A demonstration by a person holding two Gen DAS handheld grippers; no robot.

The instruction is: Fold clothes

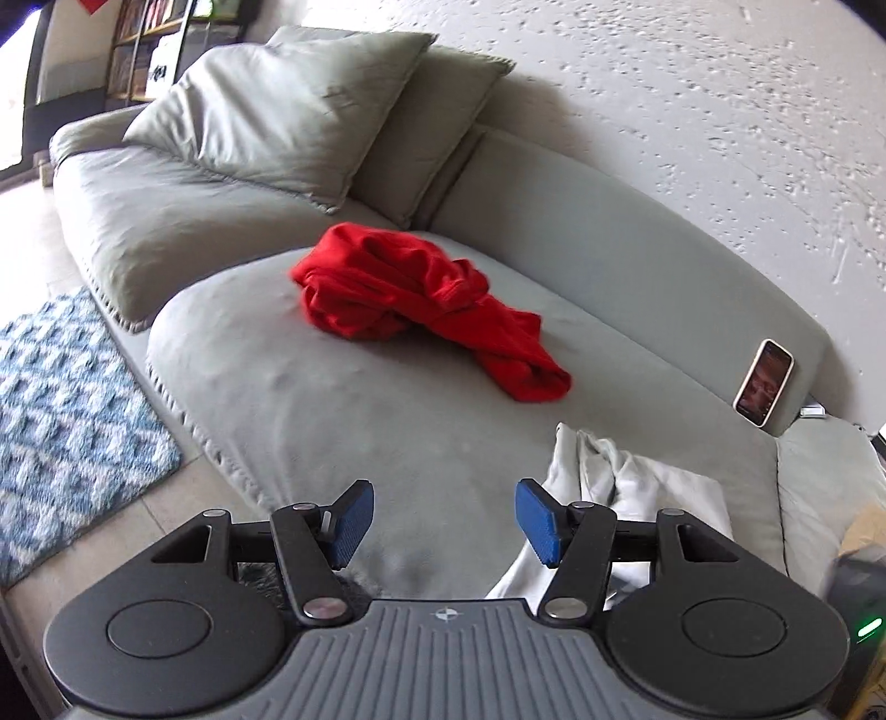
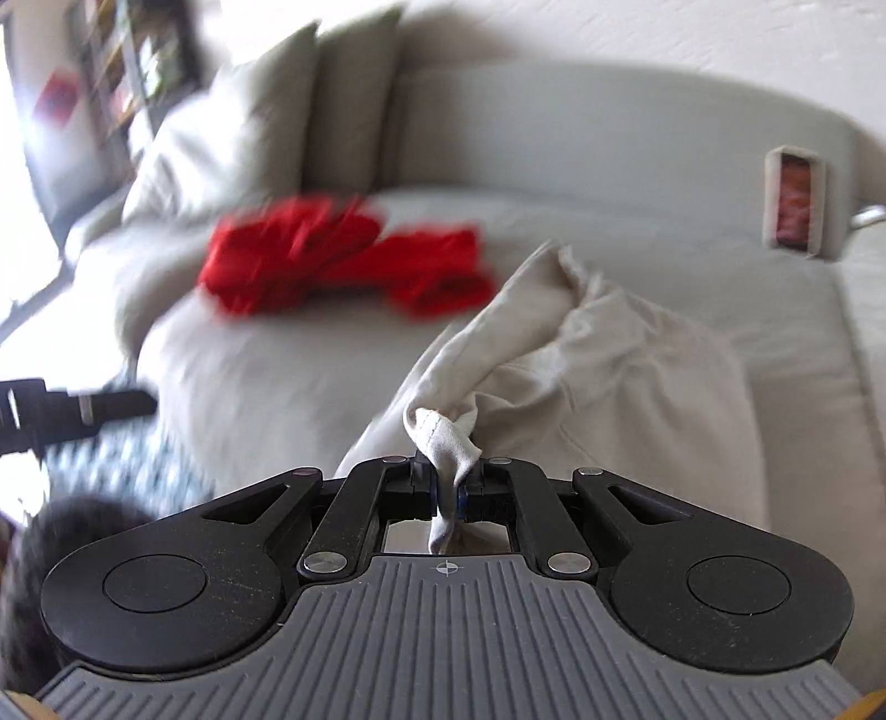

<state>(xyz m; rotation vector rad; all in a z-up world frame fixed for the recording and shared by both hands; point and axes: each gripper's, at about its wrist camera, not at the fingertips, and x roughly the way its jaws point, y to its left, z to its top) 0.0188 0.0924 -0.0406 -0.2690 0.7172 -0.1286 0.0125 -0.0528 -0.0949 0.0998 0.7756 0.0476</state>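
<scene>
A crumpled red garment (image 1: 421,299) lies in the middle of the grey sofa seat (image 1: 354,410); it also shows, blurred, in the right wrist view (image 2: 343,260). A white garment (image 1: 626,493) lies at the seat's near right. My right gripper (image 2: 447,493) is shut on a bunched edge of the white garment (image 2: 598,354), which drapes away ahead of it. My left gripper (image 1: 443,520) is open and empty, just above the seat's front edge, with the white garment beside its right finger. The left gripper's finger (image 2: 83,412) shows at the left of the right wrist view.
Grey cushions (image 1: 288,111) lean at the sofa's back left. A phone (image 1: 764,382) leans against the backrest at right, also in the right wrist view (image 2: 794,205). A blue-white rug (image 1: 66,421) lies on the floor at left. A bookshelf (image 1: 144,50) stands far left.
</scene>
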